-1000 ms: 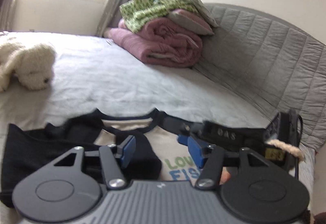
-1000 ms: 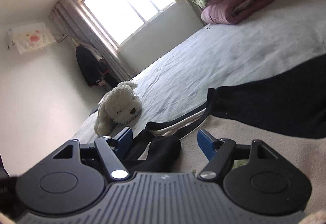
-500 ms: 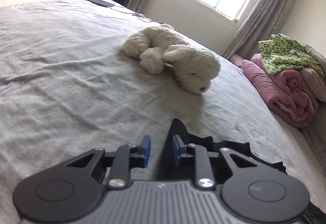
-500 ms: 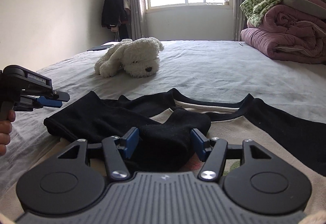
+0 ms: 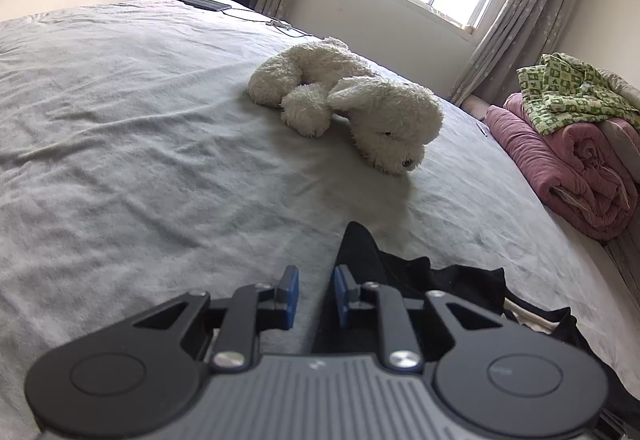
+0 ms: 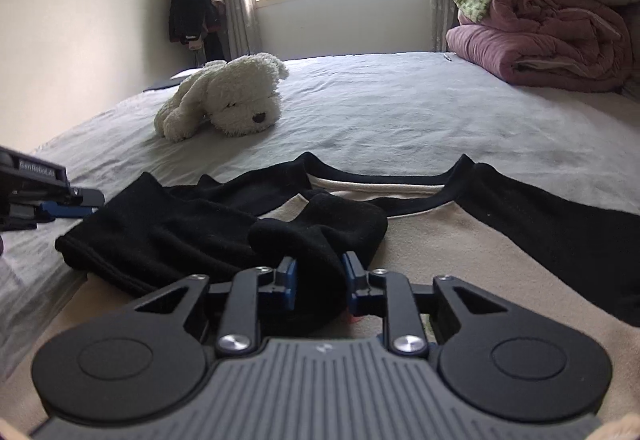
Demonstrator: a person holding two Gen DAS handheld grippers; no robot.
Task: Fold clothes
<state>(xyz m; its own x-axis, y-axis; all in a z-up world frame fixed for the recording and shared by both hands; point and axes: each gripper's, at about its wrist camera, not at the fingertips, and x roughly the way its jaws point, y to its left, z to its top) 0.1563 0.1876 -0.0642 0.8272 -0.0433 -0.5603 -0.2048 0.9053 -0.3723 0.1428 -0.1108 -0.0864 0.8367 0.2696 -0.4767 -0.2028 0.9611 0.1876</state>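
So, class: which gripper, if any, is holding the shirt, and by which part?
The right gripper is closed on the bunched end of the shirt's black sleeve. The left gripper is open beside the shirt, with only bed sheet between its fingers.

My left gripper (image 5: 313, 296) jaws narrowly apart beside black sleeve (image 5: 360, 256); contact unclear. Plush dog (image 5: 360, 108) ahead.
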